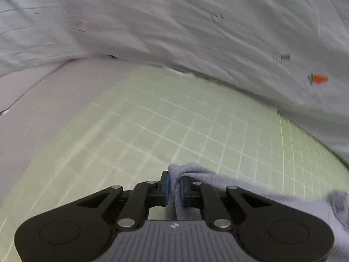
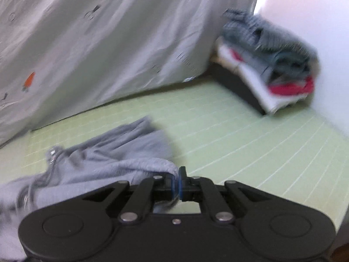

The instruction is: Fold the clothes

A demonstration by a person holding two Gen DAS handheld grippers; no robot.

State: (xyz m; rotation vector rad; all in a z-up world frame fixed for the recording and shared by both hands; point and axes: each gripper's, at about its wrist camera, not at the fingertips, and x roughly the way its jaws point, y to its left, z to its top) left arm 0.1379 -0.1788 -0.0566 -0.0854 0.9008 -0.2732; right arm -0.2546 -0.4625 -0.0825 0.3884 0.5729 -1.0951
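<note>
Left hand-held gripper (image 1: 173,187) and right hand-held gripper (image 2: 177,182) clamped (angled downward).

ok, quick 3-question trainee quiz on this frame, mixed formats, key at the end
1. True or false: both grippers are shut on the same grey garment.
2. Multiple choice: where does the pile of folded clothes sit in the right wrist view?
A. on the grey garment
B. at the far right of the green grid mat, beside the white sheet
C. between the right gripper's fingers
3. Fill in: the small orange print on the white sheet looks like a ____.

Key:
1. True: the left gripper and the right gripper each pinch a fold of it.
2. B
3. carrot
</note>
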